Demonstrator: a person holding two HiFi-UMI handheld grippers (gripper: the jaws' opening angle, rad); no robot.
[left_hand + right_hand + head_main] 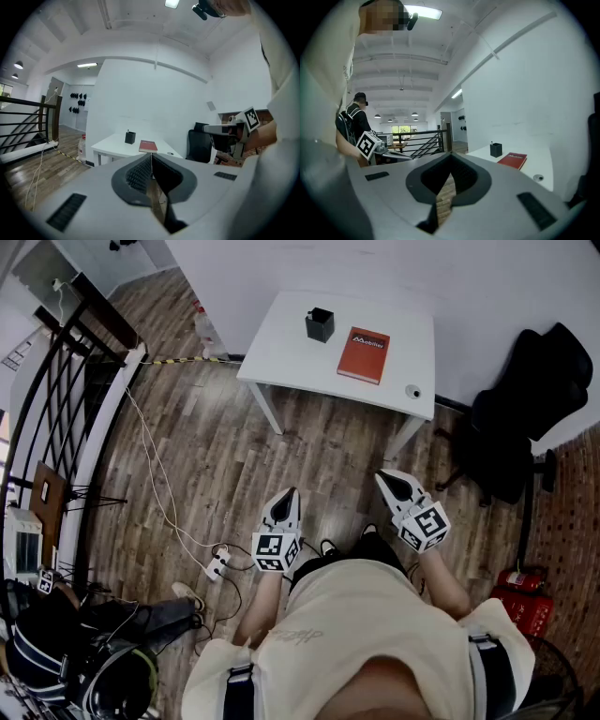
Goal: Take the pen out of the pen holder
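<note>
Grippers both sit low in front of the person's torso, well short of the table [281, 343] and pointing roughly toward it. Left gripper [291, 491] has its jaws pressed together w/ nothing btwn them. Right gripper [382, 476] is likewise closed to a point & empty. Wood floor [319, 442] lies bare btwn the tips and the table's near edge. Power strip [217, 564] lies on the floor well to the near-left of the table, w/ a white cable [155, 479] trailing off toward the table's left side. The table is white & stands against a white wall. A small round thing [412, 391] sits at the table's near-right corner; can't tell what it is. Red book [364, 354] lies flat right of the table's middle. Pen holder [320, 324], black & square, stands upright on the table's far half, just left of the book & apart from it. The pen [491, 143] is in the holder, only a small tip showing over the rim. Black office chair [525, 418] stands just right of the table, and a black railing [56, 399] runs well left of it.
</note>
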